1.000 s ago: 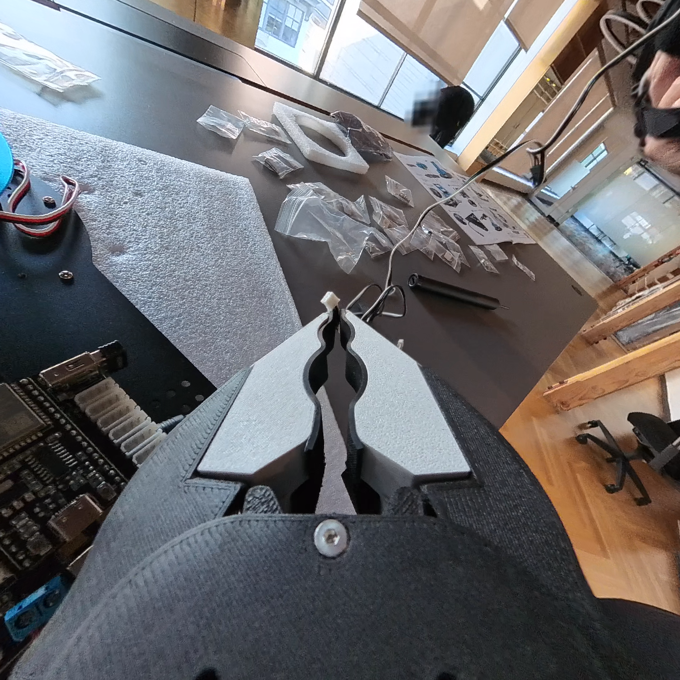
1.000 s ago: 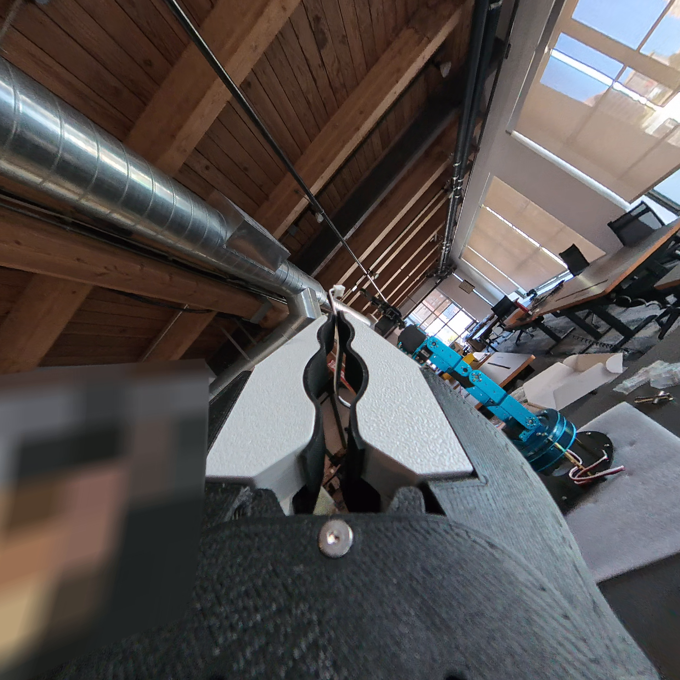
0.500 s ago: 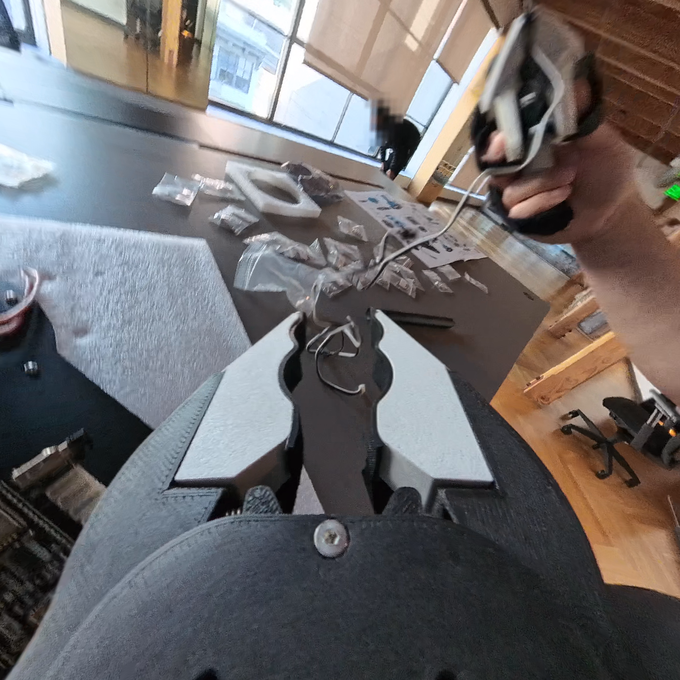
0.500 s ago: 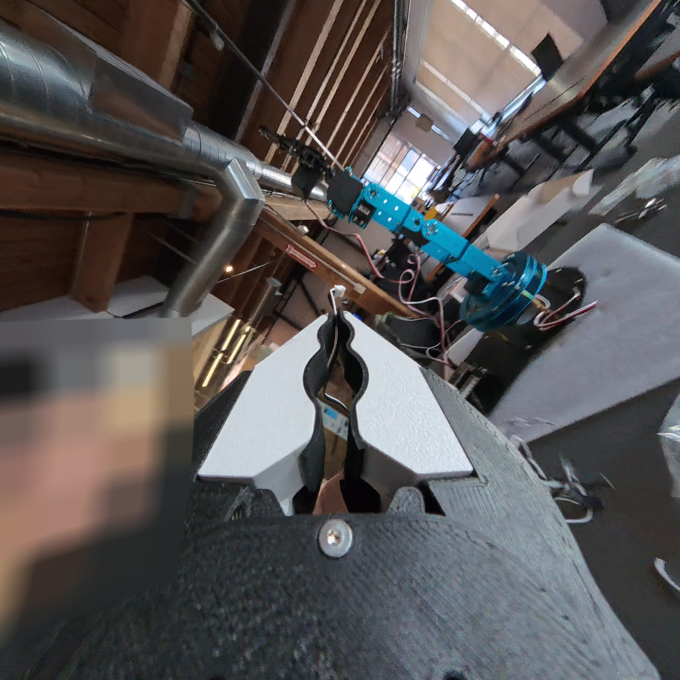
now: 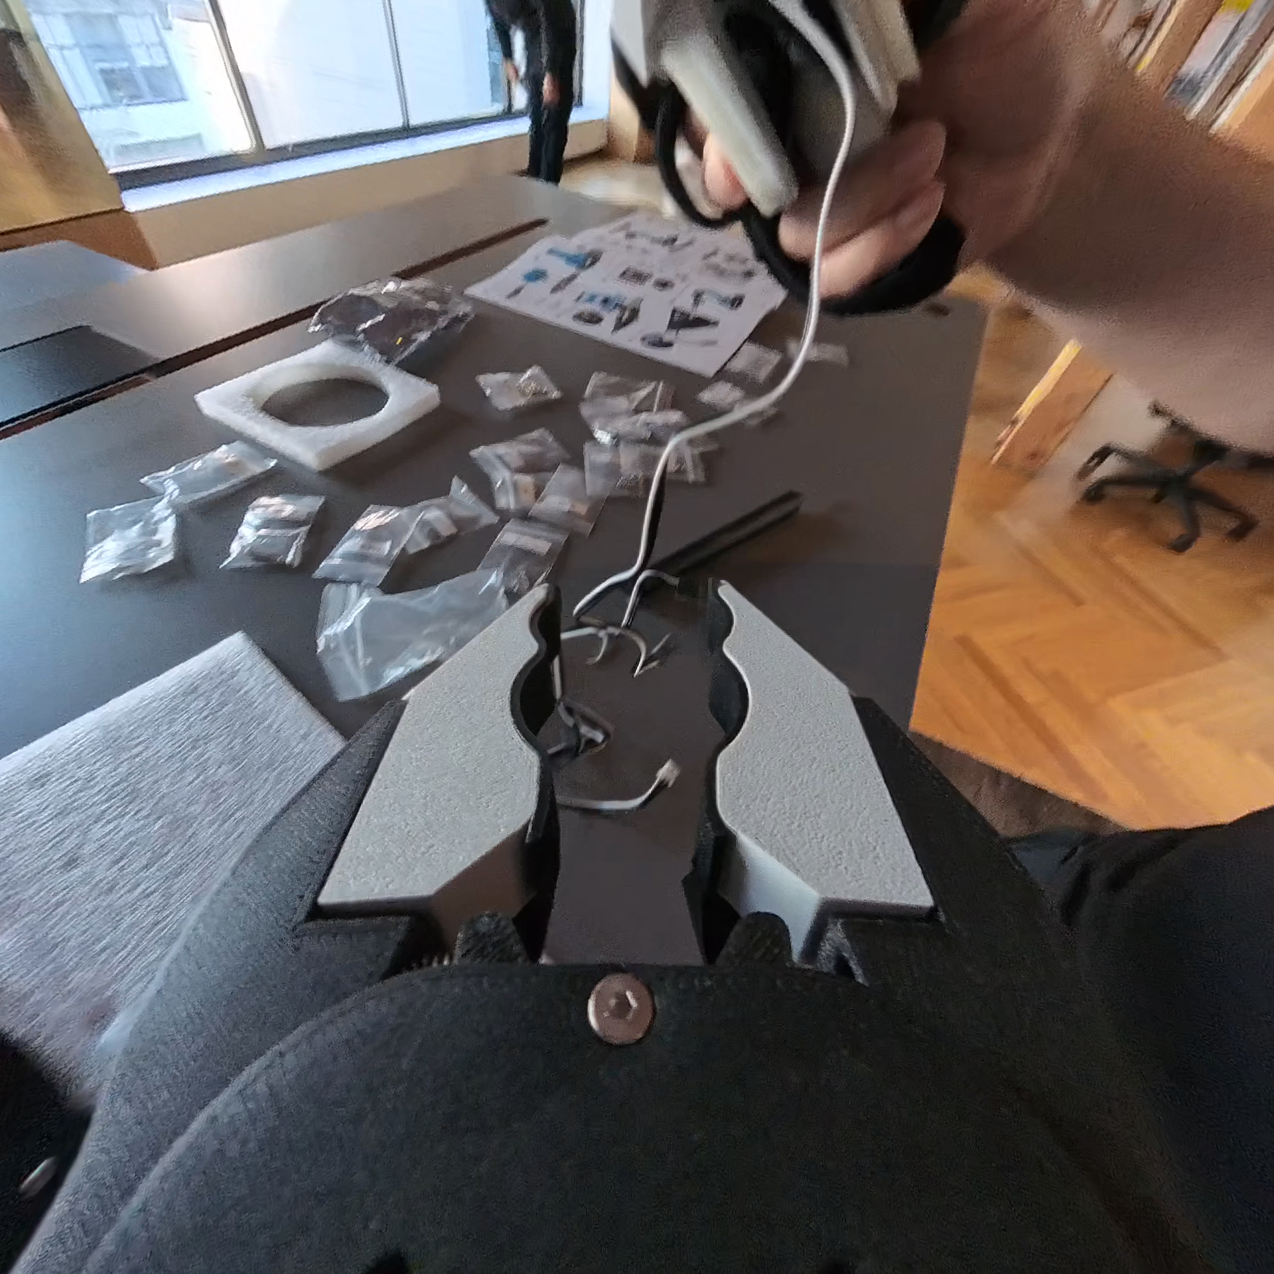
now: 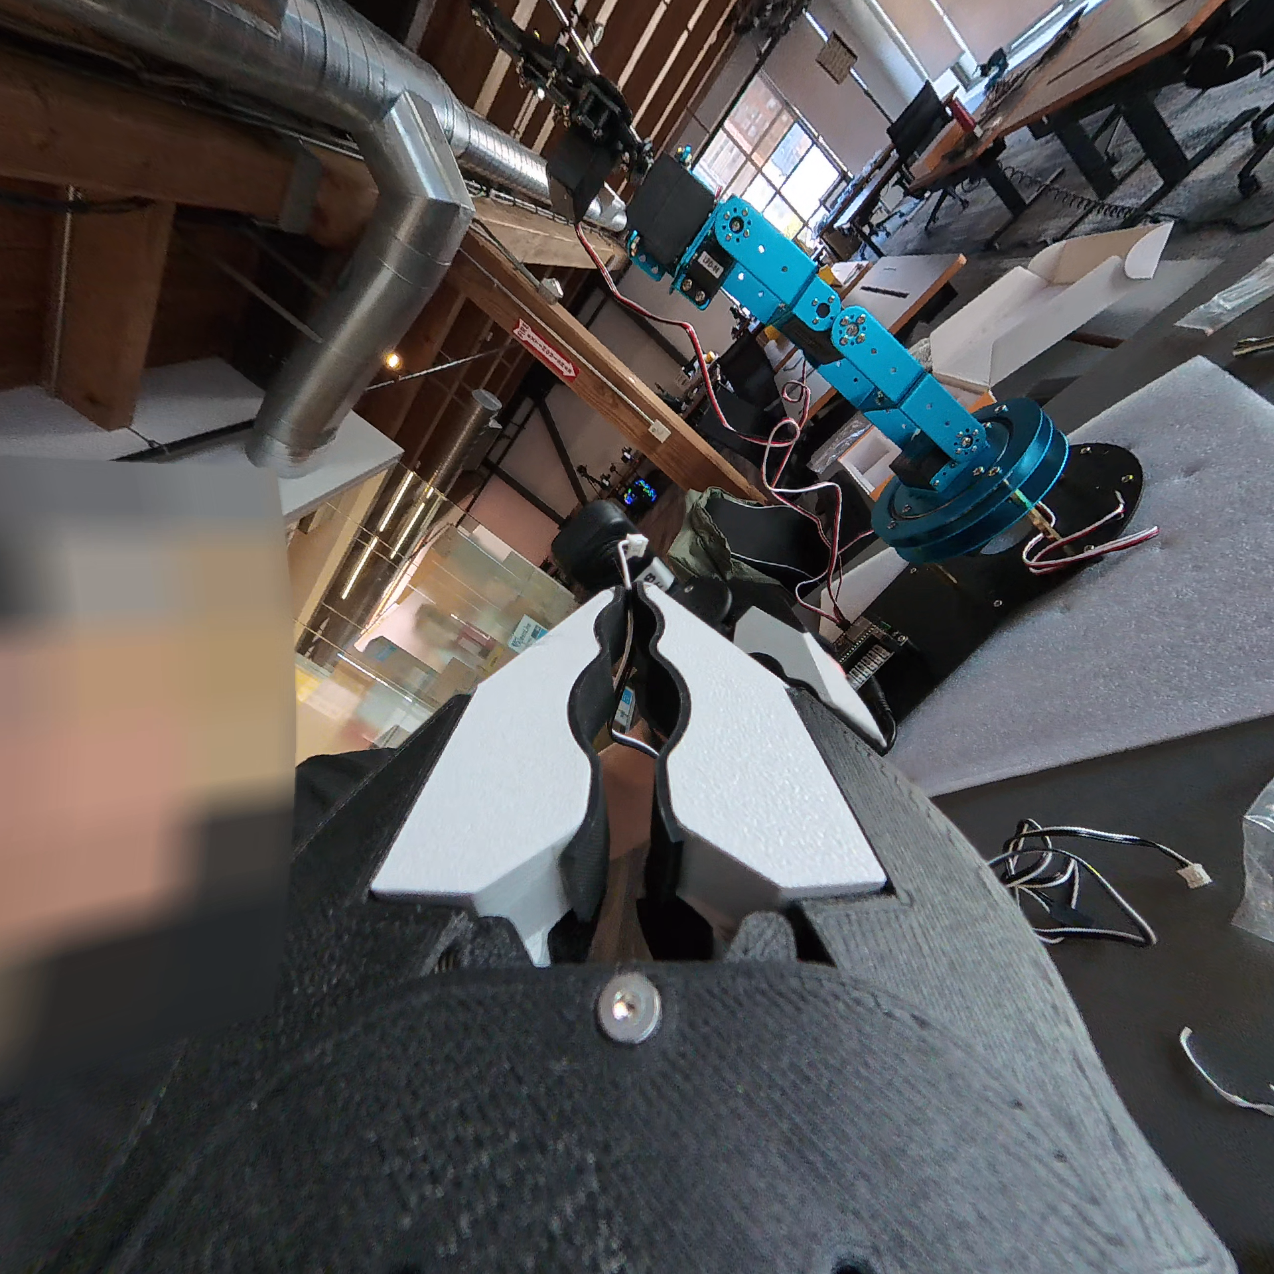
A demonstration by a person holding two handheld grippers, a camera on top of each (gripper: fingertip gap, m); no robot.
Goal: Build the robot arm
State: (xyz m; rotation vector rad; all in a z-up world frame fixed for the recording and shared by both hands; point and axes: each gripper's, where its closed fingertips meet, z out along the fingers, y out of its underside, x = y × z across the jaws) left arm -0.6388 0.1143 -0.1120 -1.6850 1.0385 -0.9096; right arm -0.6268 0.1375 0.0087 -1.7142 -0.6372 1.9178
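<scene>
Nearest us, our left tool point(image 5: 631, 613) hangs spread wide above the dark desk point(image 5: 862, 482), its 2 grey fingers point(image 5: 455, 758) gripping nothing. Between them on the desk lies a loose bundle of thin black-and-white wire point(image 5: 586, 731) with a small white plug. From that bundle the wire rises to our right tool point(image 5: 744, 103), held high in a hand point(image 5: 896, 172). In the right wrist view, the right tool point(image 6: 633, 593) is pressed together, pinching the wire just below its small white connector point(image 6: 633, 548), which pokes out past the tips. Beyond the left tool lie many small clear plastic bags point(image 5: 524, 469), a black rod point(image 5: 731, 531), a white foam square with a round hole point(image 5: 317, 407) and a printed sheet point(image 5: 634, 296). Farther off in the right view, a blue metal robot arm point(image 6: 862, 358) stands on a grey foam mat point(image 6: 1103, 634).
</scene>
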